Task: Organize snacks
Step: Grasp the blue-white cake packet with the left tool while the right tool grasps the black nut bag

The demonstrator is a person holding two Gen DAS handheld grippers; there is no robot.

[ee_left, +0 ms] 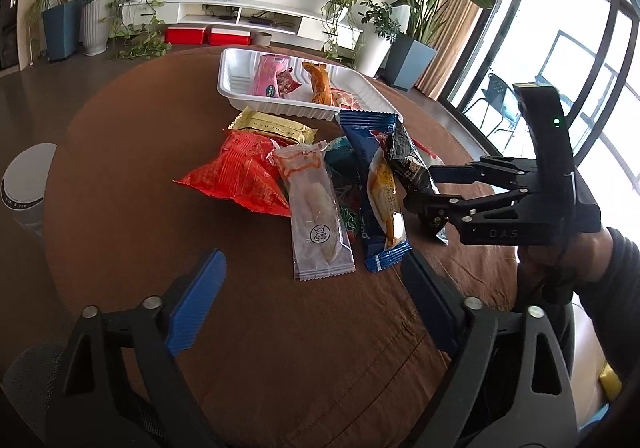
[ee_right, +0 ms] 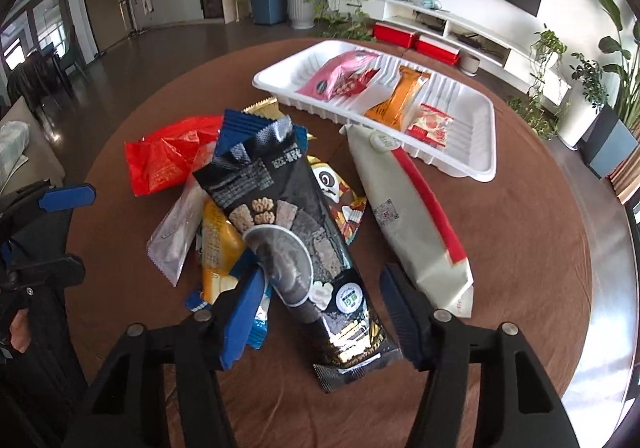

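Observation:
A pile of snack packets lies on the round brown table [ee_left: 120, 232]. On top of the pile rests a black packet [ee_right: 296, 232], and its near end sits between the fingers of my right gripper [ee_right: 320, 308]. The left pad is at the packet's edge and a thin gap shows at the right pad, so the gripper is open. My left gripper [ee_left: 312, 308] is open above bare table, just short of a clear packet [ee_left: 316, 216] and a blue packet [ee_left: 380, 208]. In the left wrist view the right gripper [ee_left: 424, 204] reaches the black packet [ee_left: 408, 156] from the right.
A white tray [ee_right: 460, 164] at the table's far side holds a pink packet [ee_right: 340, 76], an orange one [ee_right: 396, 100] and a small red one [ee_right: 432, 126]. A red bag [ee_left: 236, 176], a gold packet [ee_left: 272, 126] and a long grey-and-red packet [ee_right: 408, 220] lie loose.

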